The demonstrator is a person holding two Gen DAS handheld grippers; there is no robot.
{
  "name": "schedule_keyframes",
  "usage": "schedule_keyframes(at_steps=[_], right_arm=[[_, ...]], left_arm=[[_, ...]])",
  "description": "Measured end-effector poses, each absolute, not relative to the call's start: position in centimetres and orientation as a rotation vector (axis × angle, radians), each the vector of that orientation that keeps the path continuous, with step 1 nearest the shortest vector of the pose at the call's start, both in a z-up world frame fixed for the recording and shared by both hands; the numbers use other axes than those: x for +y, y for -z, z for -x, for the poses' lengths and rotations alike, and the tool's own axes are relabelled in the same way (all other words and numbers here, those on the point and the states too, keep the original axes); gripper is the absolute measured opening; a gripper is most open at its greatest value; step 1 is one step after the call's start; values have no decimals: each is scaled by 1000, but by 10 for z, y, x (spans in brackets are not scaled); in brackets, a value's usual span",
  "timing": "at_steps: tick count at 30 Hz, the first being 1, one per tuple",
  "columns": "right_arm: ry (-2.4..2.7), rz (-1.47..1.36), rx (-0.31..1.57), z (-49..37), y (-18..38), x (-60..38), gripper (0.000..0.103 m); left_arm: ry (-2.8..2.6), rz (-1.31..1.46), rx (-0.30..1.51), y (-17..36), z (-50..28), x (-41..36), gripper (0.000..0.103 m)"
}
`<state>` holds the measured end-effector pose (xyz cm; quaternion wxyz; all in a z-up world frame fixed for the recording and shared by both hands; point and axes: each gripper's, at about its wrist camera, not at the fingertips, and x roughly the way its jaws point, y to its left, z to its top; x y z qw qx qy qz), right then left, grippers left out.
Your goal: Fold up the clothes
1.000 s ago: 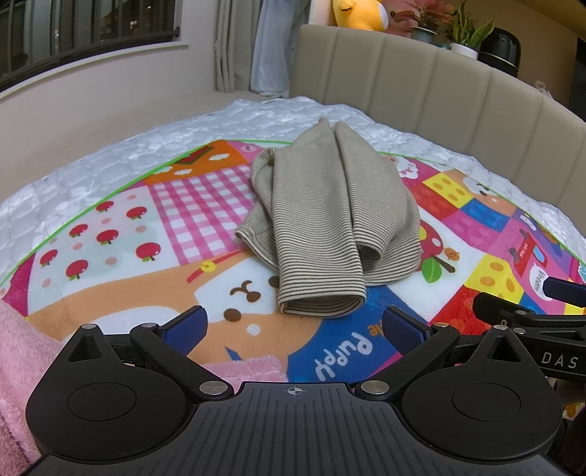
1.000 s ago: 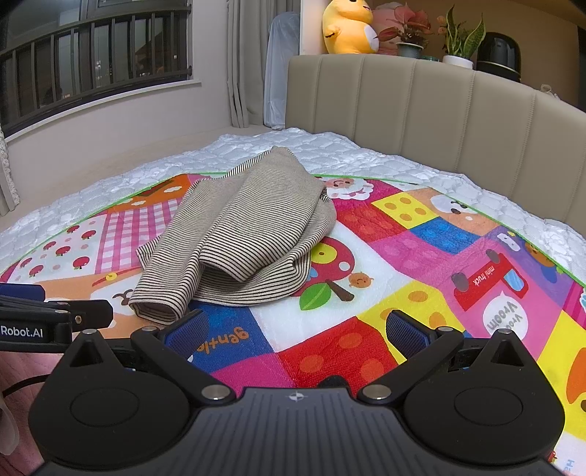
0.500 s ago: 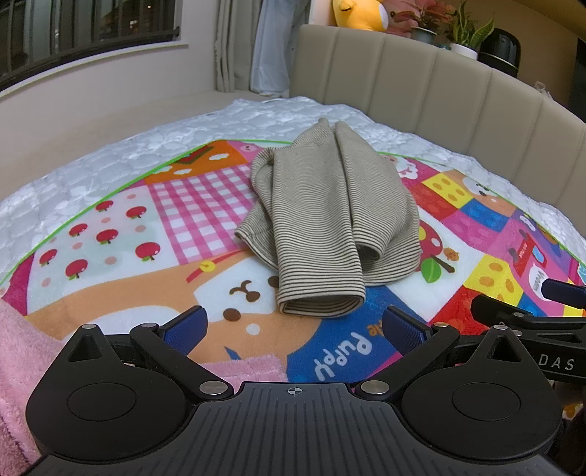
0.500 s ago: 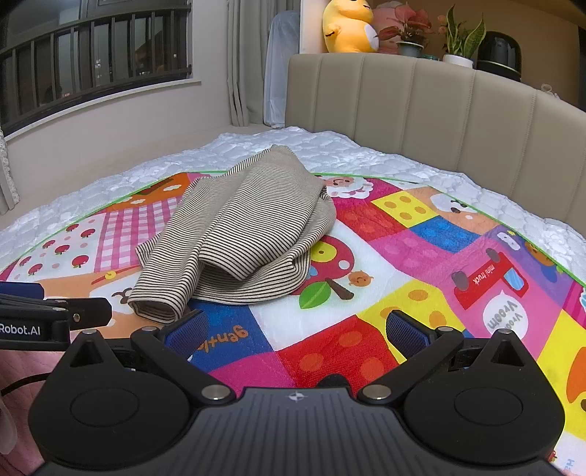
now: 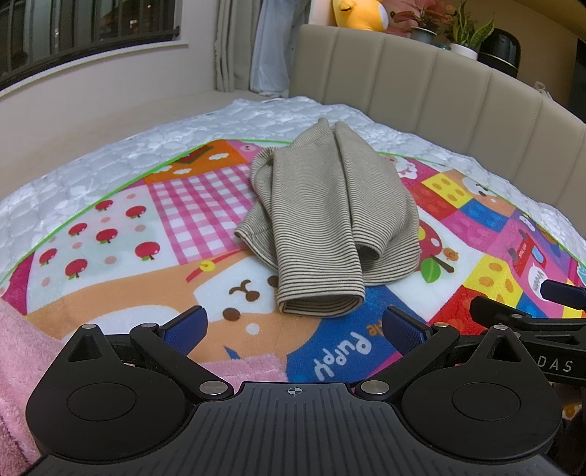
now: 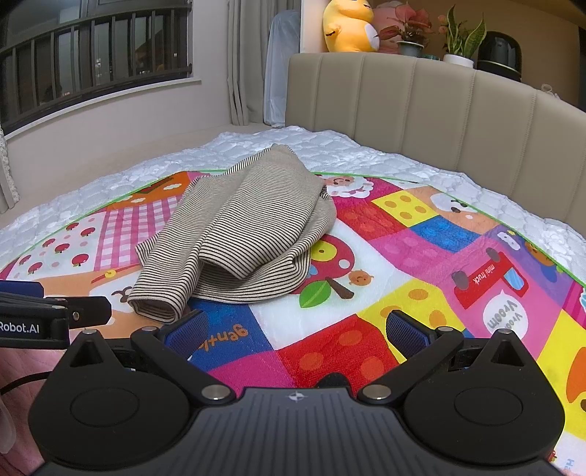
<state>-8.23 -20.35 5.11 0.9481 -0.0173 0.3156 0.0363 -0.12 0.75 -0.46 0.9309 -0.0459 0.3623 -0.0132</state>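
A beige garment with thin dark stripes [image 5: 326, 223] lies crumpled on the colourful cartoon mat [image 5: 121, 234], its near sleeve end pointing toward me. In the right wrist view the same striped garment [image 6: 238, 241] sits left of centre on the mat [image 6: 421, 263]. My left gripper [image 5: 293, 329] is open, just short of the sleeve end, with nothing between its blue pads. My right gripper [image 6: 295, 331] is open too, to the right of the garment over the mat. Each view shows the other gripper at its edge: the right gripper [image 5: 527, 311], the left gripper [image 6: 55, 311].
A pink fluffy cloth [image 5: 22, 351] lies at the near left, partly under my left gripper. The white quilted mattress [image 5: 110, 157] rims the mat. A beige padded headboard [image 6: 421, 110] stands behind, with a yellow plush toy [image 6: 348, 25] and potted plants [image 6: 457, 36] on top.
Both grippers have edged very slightly forward toward the garment. The garment has not moved, and both stay open.
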Motion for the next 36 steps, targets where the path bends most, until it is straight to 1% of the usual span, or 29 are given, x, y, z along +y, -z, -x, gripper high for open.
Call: schedule_keyframes(at_steps=[22,27,32,36], right_arm=[[-69,28,646,79,-53,-203,103],[-67,-30,645,59,-66,-208,103],[-93,-61,628,32,-83,-217,103],[-166,-157,709,-1,-83,-226,103]], left_arm=[[25,96,734,0,0,8,103],[46,117,744,-11,-18,9,103],[51,81,698,-27,-48,7,103],[60,70,672,-35,-75,6,103]])
